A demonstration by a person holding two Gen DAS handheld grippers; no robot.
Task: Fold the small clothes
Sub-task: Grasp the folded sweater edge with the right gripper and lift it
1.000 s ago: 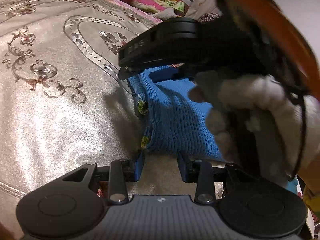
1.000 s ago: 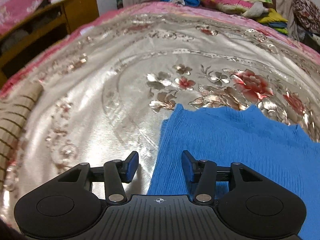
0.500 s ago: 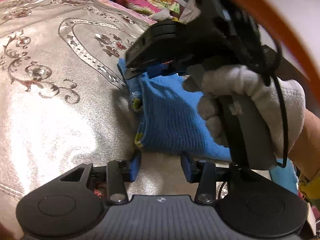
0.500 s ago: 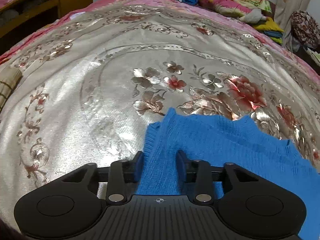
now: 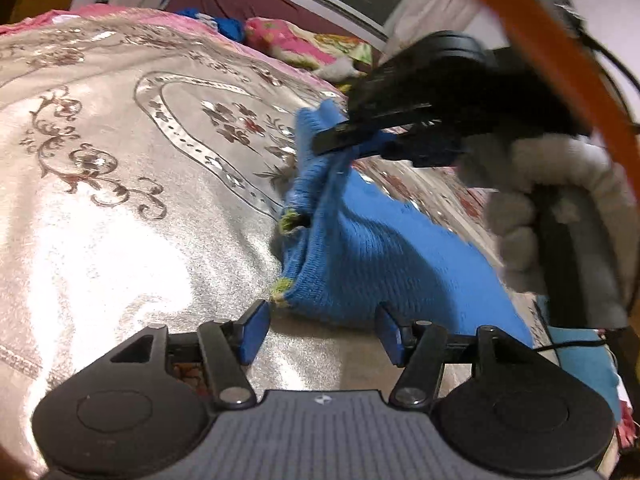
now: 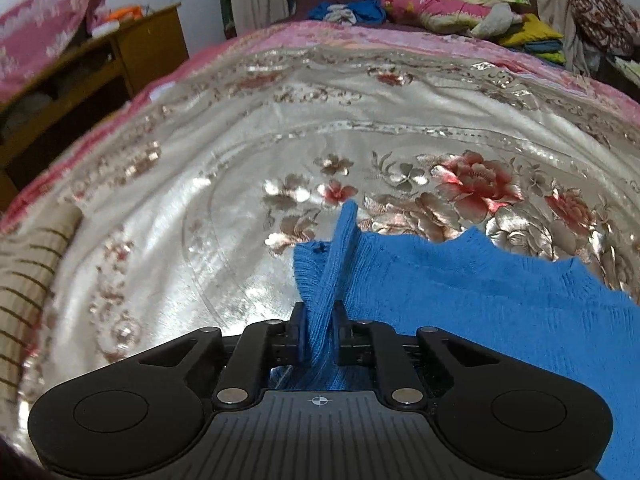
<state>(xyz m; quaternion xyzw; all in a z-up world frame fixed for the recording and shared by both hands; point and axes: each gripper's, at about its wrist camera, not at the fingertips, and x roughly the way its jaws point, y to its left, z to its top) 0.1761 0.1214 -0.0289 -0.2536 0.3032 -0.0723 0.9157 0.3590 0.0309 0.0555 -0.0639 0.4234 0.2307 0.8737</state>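
Bedroom scene, bed covered with a shiny silver bedspread (image 6: 168, 184) with floral pattern and pink border. Blue knit sweater (image 6: 500, 300) lies on the bedspread, spread toward the right side in the right wrist view, with its near left corner pulled up off the bedspread. Right claw (image 6: 320, 332) has just been closing and is clamped on that corner; a ridge of blue knit stands up between the pads and pokes out past them. In the left wrist view the same sweater (image 5: 360, 256) is seen from the side, with the raised corner held by the right claw (image 5: 344, 140) and a white-gloved hand (image 5: 560, 216) gripping that tool's handle; this part is blurred. Yellow-green trim shows on the sweater edge nearest the left claw. Left claw (image 5: 320, 328) has just been opening, blue pads apart, nothing between them, hovering just in front of the sweater's near edge, not touching it as far as visible. Beyond the sweater at the far end of the bed: pink floral pillow (image 6: 432, 4), pile of blue clothes (image 6: 348, 10). Wooden cabinet (image 6: 100, 76) stands left of the bed. Striped beige cloth (image 6: 28, 280) lies at the left edge of the bedspread.
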